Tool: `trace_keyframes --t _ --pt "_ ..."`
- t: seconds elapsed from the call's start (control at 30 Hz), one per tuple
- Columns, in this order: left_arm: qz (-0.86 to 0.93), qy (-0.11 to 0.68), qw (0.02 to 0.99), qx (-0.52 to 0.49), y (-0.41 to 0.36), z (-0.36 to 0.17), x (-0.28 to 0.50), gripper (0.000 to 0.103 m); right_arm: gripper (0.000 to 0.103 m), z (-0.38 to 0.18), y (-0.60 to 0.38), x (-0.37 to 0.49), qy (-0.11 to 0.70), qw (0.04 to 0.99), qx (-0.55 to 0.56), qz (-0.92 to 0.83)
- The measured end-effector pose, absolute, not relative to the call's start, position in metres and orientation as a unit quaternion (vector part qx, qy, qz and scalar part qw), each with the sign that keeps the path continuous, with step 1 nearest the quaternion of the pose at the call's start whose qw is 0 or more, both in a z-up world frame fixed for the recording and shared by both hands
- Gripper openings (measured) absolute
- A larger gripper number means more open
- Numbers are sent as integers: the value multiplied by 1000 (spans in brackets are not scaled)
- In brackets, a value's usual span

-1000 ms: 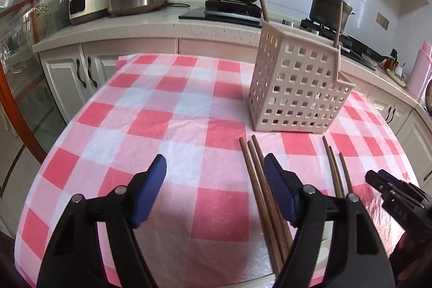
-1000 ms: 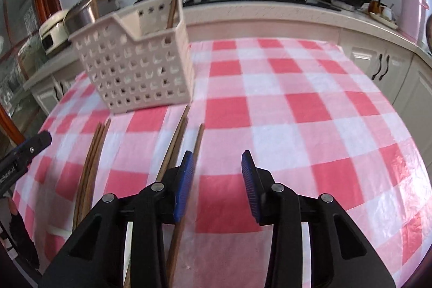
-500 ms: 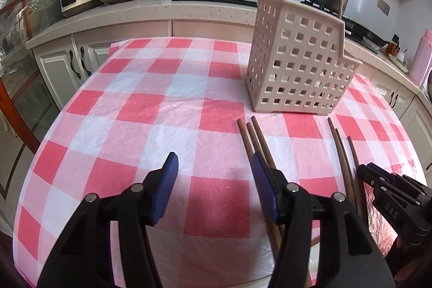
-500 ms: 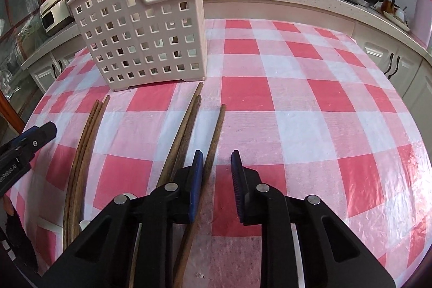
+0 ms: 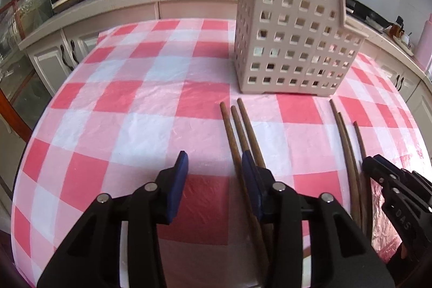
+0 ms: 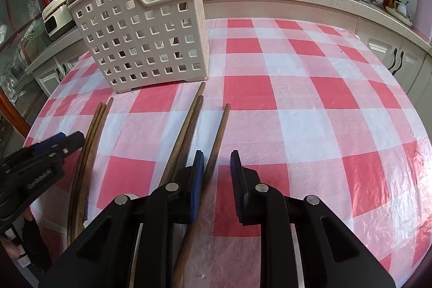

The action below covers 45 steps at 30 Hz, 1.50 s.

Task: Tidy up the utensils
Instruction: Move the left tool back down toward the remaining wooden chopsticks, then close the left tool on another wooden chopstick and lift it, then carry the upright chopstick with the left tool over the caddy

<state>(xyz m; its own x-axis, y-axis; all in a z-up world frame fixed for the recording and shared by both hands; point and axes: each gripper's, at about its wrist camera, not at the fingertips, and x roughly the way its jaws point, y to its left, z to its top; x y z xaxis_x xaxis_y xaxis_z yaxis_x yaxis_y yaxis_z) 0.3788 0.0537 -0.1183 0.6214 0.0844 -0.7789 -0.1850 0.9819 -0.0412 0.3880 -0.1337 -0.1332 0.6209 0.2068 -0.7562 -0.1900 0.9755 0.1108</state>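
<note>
The task is early, by my judgement. Two chopsticks already stand in the basket, one near each end, and six more lie on the checked cloth of the bench in front of it. These fall into two sets: three bunched on the left and three on the right, where two lie together and the third chopstick sits a little apart. All six have yet to go into the basket.

The left gripper has just been closing, yet its fingers are released, with a clear gap and only bare cloth between them. Its right finger lies over the left set, so those sticks are beside or under it, not inside the gap. Nothing is grasped.

The right gripper has also narrowed and now stands part closed. The single chopstick runs up between its fingers, close against the left pad, while open cloth shows before the right pad. So the fingers bracket that stick but are not clenched on it; whether the left pad touches it I cannot tell. The other two sticks of that set lie just outside the left finger.
</note>
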Motion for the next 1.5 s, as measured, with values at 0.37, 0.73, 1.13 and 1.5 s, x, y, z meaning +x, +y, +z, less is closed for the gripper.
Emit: trace_keyframes --t 0.37,0.73,1.13,1.5 --pt "71 435 897 -43 49 -123 384 18 20 -134 -128 390 422 899 -7 115" --pt "53 429 899 -65 59 -122 381 7 7 -130 -133 387 410 905 3 115" --pt "33 355 931 -76 59 -83 346 6 7 -105 -152 358 351 926 48 131" --pt "23 270 960 -70 55 -44 290 6 6 -64 -157 314 285 948 44 137"
